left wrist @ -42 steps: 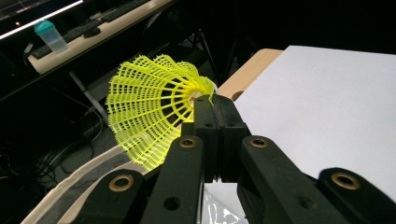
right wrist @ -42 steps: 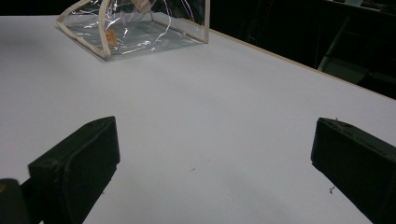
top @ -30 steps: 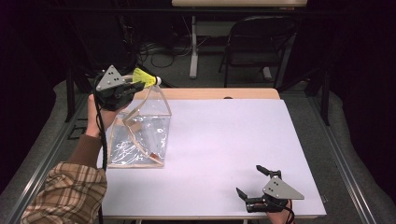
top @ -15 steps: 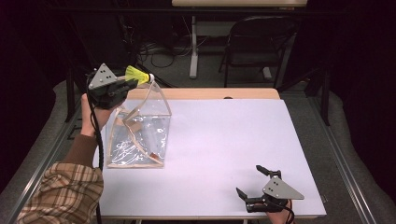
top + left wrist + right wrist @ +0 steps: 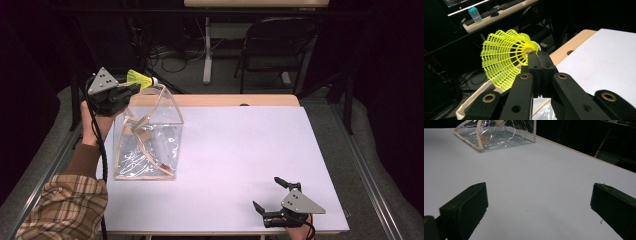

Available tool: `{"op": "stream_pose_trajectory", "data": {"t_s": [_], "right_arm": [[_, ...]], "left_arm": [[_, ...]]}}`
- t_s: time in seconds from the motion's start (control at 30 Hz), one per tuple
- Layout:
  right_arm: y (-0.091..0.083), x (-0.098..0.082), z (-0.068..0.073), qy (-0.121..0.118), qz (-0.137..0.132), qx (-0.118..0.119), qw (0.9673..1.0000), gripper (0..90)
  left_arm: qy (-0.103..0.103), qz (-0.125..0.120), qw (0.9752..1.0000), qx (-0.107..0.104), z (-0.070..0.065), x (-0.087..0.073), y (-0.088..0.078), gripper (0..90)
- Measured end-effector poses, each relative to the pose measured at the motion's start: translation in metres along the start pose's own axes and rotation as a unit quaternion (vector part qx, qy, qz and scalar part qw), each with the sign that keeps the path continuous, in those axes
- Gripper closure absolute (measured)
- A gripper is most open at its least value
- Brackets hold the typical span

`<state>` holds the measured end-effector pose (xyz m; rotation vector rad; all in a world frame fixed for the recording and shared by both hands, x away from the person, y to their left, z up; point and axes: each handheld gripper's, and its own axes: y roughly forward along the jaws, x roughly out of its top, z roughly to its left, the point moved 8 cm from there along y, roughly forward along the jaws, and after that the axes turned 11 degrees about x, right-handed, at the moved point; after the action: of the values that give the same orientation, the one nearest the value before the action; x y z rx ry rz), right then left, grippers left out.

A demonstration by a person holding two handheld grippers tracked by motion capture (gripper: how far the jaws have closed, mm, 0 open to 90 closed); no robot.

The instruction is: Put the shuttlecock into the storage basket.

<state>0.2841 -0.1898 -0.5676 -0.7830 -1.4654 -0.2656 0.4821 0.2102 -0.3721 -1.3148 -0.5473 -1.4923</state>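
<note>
A white counter (image 5: 240, 165) seen from above. At ten o'clock, a hand raises the left tongs (image 5: 131, 89) above the counter's far left corner, clenched on a yellow shuttlecock (image 5: 138, 78) near its cork end, the mesh skirt fanning away over the edge. Just below them a clear plastic bag (image 5: 147, 137) with cream trim stands open on the counter. At five o'clock, the right tongs (image 5: 270, 197) rest near the front edge, released, their jaws spread wide.
</note>
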Motion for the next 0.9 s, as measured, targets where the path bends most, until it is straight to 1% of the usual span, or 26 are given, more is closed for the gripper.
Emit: {"op": "stream_pose_trajectory", "data": {"t_s": [0.37, 0.4, 0.53, 0.9], "right_arm": [[0.0, 0.0, 0.0, 0.0, 0.0, -0.001, 1.0, 0.8], [0.0, 0.0, 0.0, 0.0, 0.0, 0.0, 1.0, 0.8], [0.0, 0.0, 0.0, 0.0, 0.0, 0.0, 1.0, 0.8], [0.0, 0.0, 0.0, -0.001, 0.001, 0.0, 1.0, 0.8]], "left_arm": [[-0.012, 0.008, 0.9998, 0.013, 0.008, -0.01, 0.004, 89.9], [-0.015, 0.009, 0.9998, 0.013, 0.009, -0.012, 0.005, 89.9], [-0.017, 0.017, 0.9995, 0.019, 0.013, -0.017, 0.007, 89.9], [-0.022, 0.03, 0.9991, 0.023, 0.016, -0.026, 0.012, 89.9]]}}
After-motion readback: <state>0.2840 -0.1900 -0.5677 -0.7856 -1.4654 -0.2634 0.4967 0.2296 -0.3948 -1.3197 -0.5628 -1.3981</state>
